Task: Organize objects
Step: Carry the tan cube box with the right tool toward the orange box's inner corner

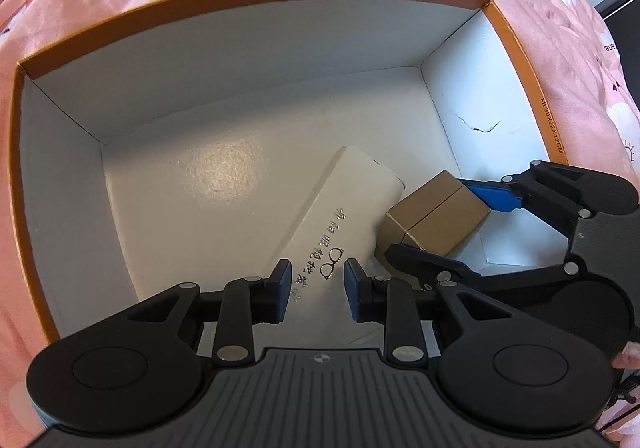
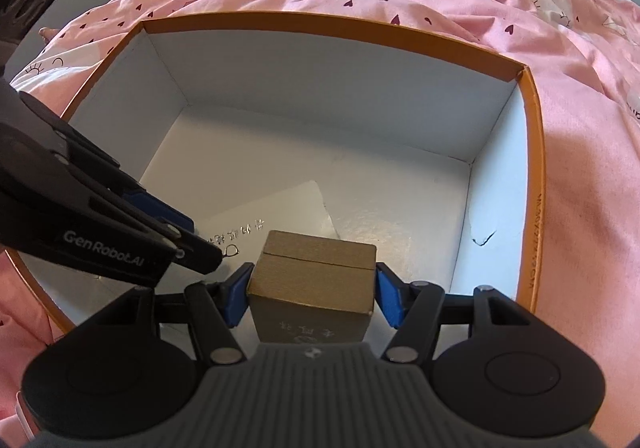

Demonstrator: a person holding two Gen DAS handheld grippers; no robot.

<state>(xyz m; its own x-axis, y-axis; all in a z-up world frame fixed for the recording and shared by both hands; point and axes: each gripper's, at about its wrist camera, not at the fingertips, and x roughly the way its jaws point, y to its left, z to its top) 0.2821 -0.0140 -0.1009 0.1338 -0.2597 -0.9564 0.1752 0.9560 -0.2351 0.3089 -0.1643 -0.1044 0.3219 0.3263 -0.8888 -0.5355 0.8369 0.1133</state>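
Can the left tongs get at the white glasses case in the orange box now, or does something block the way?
Probably yes. The left tongs hang right over the near end of the white glasses case, jaws apart with nothing between. The brown carton, held in the right tongs, sits close beside it and could crowd one finger.

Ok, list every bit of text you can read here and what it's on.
"GenRobot.AI": on the left gripper.
"ME30X22X12CM": on the big box rim, sideways.
Silver characters with a glasses logo: on the white box, too blurred to read.
Faint characters: on the brown box, unreadable.
Fragments such as "ane": on the pink sheet, cut off.
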